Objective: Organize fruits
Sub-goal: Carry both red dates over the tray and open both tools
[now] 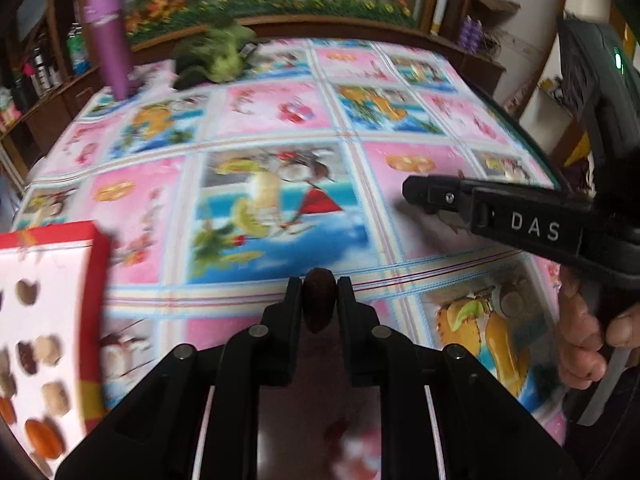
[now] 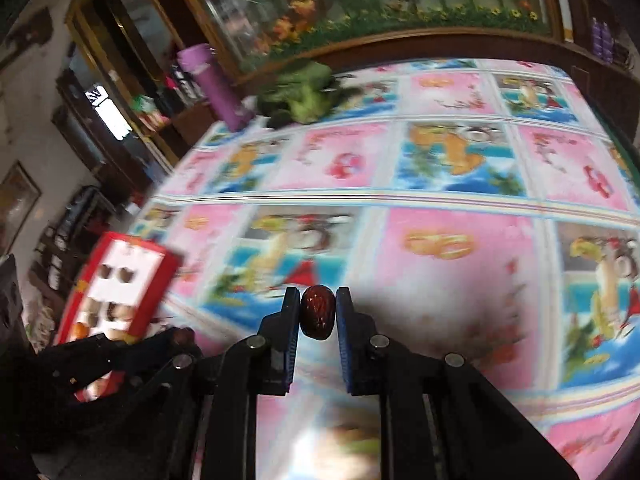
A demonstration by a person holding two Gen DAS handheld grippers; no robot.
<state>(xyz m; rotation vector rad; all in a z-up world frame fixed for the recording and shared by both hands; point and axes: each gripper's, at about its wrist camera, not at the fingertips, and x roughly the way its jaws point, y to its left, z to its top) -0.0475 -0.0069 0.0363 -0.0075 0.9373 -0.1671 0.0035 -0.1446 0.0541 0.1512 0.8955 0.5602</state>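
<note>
**Two dates held, box off to the left**

Bright oilcloth printed with fruit and drink panels in pink and blue covers the desk; behind its far edge runs a dark wooden frame with a flowered mural, and shelves of bottles line the left wall. A purple tube and a green bundle stand near the far left corner.

Each gripper is nearly closed on one fruit. The left gripper pinches a dull brown date between its pads, long axis upright along the fingers. The right gripper clamps a glossy red date the same way.

What matters next is the red-rimmed tray box with its white insert of pockets, some already filled with nuts and dried fruit. It lies at the desk's near left edge, left of both grippers. The left gripper is the nearer one, just beside the box's rim; the right gripper sits further right, well apart from it. Both views are blurred.
</note>
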